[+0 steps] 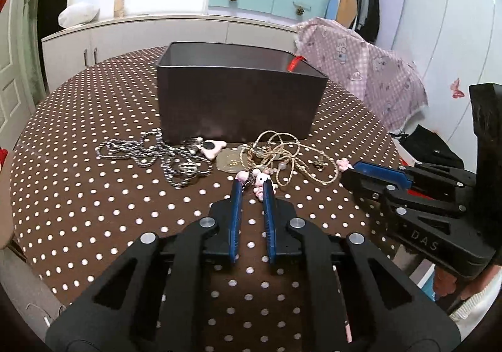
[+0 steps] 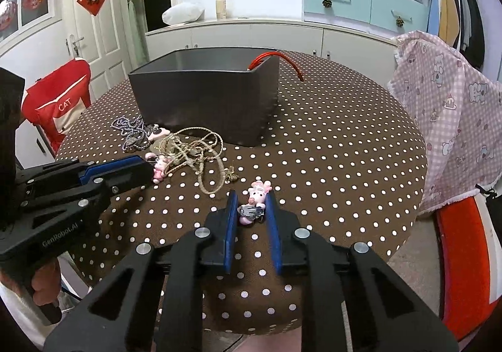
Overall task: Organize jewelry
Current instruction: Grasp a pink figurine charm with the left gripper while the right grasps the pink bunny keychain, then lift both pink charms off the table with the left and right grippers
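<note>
Polka-dot tablecloth [image 2: 329, 148] underlies both tools: right gripper [image 2: 252, 204] clamps a pink pig charm [image 2: 258, 192]; left gripper [image 1: 252, 187] appears closed on another pink charm [image 1: 259, 179] beside tangled gold chain [image 1: 282, 154], silver chain [image 1: 163, 157], before grey box [image 1: 238, 101]

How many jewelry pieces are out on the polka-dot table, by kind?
Silver bead chain necklace: 1
Gold twisted rope necklace: 1
Pink piggy charm clips: 2
Pink-white heart-shaped pendant: 1
Total: 5
</note>
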{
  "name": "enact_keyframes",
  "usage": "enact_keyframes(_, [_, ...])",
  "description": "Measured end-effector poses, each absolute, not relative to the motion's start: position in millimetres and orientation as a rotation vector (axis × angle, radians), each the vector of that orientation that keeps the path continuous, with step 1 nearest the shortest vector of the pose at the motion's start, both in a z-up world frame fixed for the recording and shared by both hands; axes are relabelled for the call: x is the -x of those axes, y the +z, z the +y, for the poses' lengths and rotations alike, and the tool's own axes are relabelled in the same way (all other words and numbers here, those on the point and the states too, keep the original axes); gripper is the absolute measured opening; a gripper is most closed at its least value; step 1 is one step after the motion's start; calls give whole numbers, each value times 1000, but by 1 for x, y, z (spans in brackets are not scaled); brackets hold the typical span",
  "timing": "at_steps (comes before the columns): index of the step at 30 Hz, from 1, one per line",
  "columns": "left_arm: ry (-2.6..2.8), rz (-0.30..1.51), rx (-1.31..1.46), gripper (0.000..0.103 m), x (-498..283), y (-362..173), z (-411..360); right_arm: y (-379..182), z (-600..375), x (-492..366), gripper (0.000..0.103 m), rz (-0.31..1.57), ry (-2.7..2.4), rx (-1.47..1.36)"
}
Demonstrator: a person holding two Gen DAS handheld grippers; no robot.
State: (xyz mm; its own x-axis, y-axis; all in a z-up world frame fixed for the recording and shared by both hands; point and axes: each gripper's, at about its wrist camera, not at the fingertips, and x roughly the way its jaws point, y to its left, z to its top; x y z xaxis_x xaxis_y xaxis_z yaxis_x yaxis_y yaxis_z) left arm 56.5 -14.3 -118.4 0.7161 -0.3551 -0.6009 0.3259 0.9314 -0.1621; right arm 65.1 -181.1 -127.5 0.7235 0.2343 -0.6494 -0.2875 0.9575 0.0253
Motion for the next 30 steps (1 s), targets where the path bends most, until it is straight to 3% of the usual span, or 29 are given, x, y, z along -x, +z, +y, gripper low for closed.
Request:
enact_keyframes(4, [-361, 673, 41, 8, -54, -118, -11, -127, -182, -66, 16, 709, 285, 68])
enact_keyframes(20, [-362, 715, 74, 9, -63, -118, 1, -124, -186, -65, 16, 712, 270, 51])
enact_keyframes(21, [-366, 719, 73, 15, -62, -118, 1, -125, -186, -66, 16, 713, 272, 51])
enact_keyframes(22, [-387, 721, 74, 37, -63, -117, 0, -125, -186, -66, 16, 715, 272, 52])
enact_keyframes(23, [-411, 710, 80, 75, -62, -115, -1, -125, -186, -66, 16, 716, 272, 51])
enact_keyframes(24, [-411, 679, 87, 81, -59, -112, -1, -125, -187, -67, 16, 716, 275, 50])
enact_keyframes(28, [-412, 666, 38, 80, -60, -112, -10, -126, -187, -68, 16, 720, 274, 47])
enact_keyframes(30, [-403, 684, 7, 61, -65, -118, -15, -126, -187, -68, 16, 719, 275, 46])
